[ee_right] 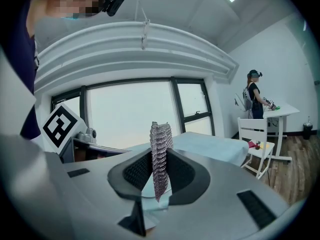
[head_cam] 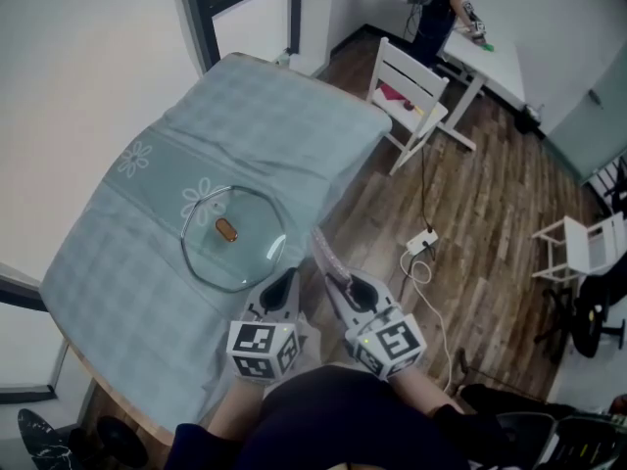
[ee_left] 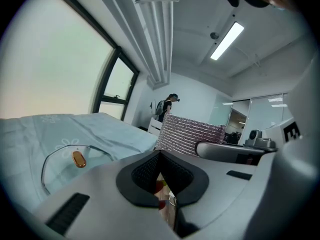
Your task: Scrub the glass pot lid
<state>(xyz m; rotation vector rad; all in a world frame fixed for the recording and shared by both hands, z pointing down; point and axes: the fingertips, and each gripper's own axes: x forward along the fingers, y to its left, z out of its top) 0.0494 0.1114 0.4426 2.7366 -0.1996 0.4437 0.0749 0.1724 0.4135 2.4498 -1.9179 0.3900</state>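
— Where do we find the glass pot lid (head_cam: 233, 241)?

— It lies flat on the pale blue tablecloth (head_cam: 245, 116), amber knob (head_cam: 226, 229) up. It is near the edge closest to us, just beyond our left gripper (head_cam: 285, 281).

— And our jaws?

— The left ones are together with nothing between them. Our right gripper (head_cam: 345, 284) is clamped on a silvery mesh scrubbing cloth (ee_right: 160, 154), which stands upright out of the jaws, to the right of the lid.

— Past the table?

— We see a white chair (head_cam: 411, 96) on the wood floor (head_cam: 490, 204).
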